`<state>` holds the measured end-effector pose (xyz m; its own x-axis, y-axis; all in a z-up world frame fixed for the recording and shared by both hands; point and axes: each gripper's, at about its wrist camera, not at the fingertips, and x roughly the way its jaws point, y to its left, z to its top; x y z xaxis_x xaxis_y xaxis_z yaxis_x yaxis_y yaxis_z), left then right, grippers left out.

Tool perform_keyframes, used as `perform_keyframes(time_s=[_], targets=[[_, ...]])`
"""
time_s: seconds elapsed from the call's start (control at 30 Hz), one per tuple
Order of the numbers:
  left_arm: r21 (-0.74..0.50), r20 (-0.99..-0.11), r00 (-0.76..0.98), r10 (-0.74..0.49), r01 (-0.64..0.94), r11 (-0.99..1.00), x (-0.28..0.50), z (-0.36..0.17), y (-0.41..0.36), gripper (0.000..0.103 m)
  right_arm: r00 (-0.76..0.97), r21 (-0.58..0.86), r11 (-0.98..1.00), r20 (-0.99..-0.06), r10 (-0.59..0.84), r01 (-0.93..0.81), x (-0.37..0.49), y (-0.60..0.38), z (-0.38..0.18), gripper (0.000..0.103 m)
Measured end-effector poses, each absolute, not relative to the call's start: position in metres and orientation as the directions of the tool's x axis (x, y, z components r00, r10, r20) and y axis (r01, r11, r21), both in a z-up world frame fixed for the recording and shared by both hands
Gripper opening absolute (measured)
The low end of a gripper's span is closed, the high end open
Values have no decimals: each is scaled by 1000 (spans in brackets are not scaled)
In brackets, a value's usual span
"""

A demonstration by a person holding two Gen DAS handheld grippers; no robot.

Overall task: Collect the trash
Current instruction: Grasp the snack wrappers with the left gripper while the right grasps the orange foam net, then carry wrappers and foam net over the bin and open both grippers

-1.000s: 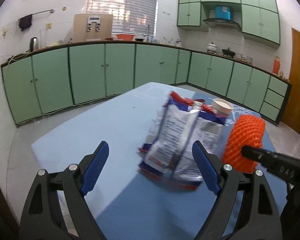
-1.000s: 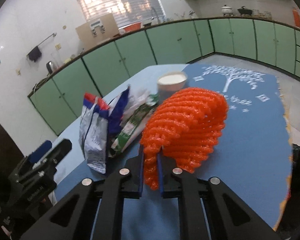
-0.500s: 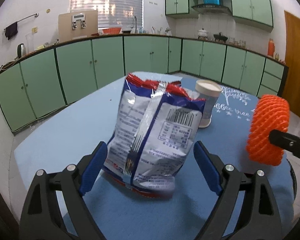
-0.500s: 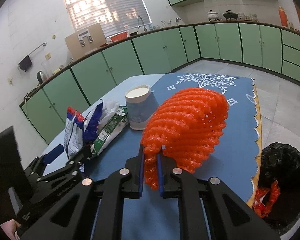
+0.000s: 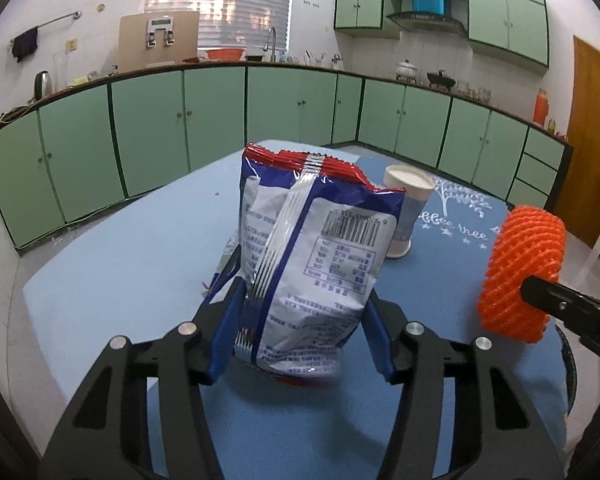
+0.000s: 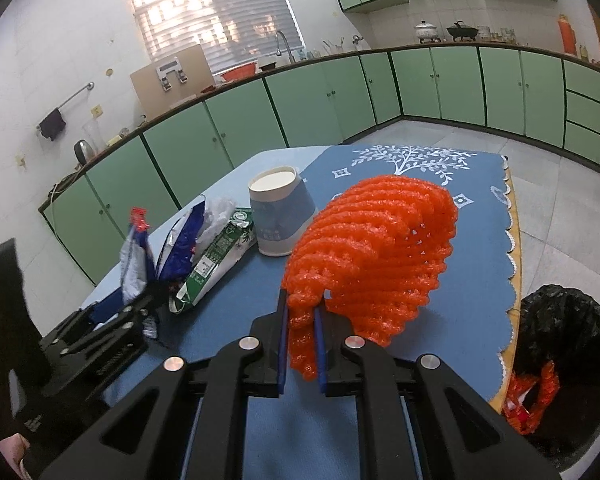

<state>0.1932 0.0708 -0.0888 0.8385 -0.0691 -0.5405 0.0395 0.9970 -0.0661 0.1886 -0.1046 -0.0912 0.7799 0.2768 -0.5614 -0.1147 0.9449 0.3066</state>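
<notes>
A wide stretch of bare blue surface point(image 5: 132, 256) fills the left of the left wrist view, open for passage. At the centre, a snack bag point(image 5: 312, 248) stands between the closing jaws, blocking the way ahead. Just behind it to the right stands a paper cup point(image 5: 404, 212). In the right wrist view, a green wrapper point(image 6: 216, 256) lies beside the cup. A black-lined bin point(image 6: 564, 360) sits at lower right, off the surface edge.

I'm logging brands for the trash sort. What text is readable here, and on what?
"thee": white script on the tablecloth; the word before it is unclear.
Snack bag: barcode digits and print too small.
Green carton: label blurred.
</notes>
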Motion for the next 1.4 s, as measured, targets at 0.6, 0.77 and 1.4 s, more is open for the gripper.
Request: perform_keyframes(time_s=[0.6,0.77,1.4], targets=[[-131,-442,850,-287,255,958,142,-57,0,51,839,311,949,-506,202,-41,140,-172,-70,11],[-146,-436,807,-399,374,916,140,-59,-59,51,849,287,954,-522,83,83,120,-228,-72,11],[-187,-522,597,-609,616,765,168,-118,-265,51,774,287,860,-609,-176,421,84,-395,-144,11]])
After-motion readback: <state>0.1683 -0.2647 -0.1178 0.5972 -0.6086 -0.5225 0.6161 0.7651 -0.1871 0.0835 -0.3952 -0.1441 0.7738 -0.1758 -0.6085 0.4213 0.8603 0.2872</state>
